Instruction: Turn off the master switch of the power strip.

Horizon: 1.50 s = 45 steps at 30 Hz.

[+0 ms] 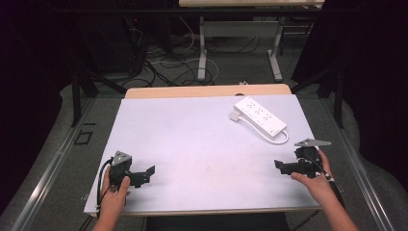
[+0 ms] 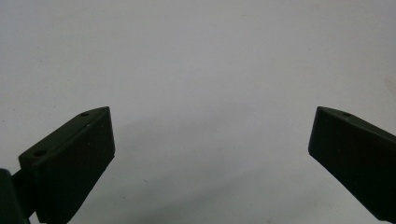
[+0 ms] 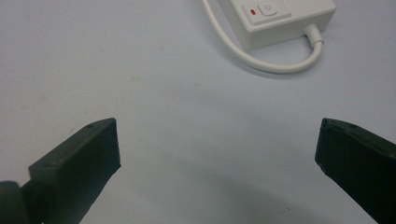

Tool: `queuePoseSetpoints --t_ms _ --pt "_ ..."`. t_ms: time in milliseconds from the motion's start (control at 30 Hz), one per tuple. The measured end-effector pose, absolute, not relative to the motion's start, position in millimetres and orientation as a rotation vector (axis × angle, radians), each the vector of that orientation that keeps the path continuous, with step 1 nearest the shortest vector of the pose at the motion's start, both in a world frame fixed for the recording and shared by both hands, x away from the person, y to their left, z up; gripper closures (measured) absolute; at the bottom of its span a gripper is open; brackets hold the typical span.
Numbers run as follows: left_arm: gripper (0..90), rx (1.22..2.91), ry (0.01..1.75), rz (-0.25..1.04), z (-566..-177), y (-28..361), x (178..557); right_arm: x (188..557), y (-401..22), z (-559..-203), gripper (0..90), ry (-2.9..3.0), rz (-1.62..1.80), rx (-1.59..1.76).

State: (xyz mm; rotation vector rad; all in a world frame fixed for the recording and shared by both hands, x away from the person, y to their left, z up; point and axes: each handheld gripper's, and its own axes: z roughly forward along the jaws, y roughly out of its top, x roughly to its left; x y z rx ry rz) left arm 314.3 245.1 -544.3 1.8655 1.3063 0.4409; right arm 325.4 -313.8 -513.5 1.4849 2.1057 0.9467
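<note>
While both grippers rest wide-jawed, the power strip (image 1: pixel 260 116) lies untouched — apart.

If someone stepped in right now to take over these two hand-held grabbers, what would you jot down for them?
Left gripper: open, holding nothing, low over the near left of the table.
Right gripper: open, holding nothing, near right, closest to the power strip.
Power strip: flat on the far right of the table, its white cord looping from the near end, switch at that end.
Done: nothing visible yet; strip untouched.
Left: probably reach for the strip with the right gripper.
</note>
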Motion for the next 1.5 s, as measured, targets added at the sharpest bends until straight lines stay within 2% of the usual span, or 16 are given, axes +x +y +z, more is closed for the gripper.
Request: queuePoseSetpoints --t_ms 867,1500 --pt "0.5 1.867 1.305 0.436 -544.1 245.1 314.1 299.1 -347.6 -540.7 0.0 2.028 0.970 1.554" --pt "0.5 1.866 1.307 0.438 -543.7 245.4 313.9 295.0 -351.6 -549.4 0.0 2.010 0.976 1.584"
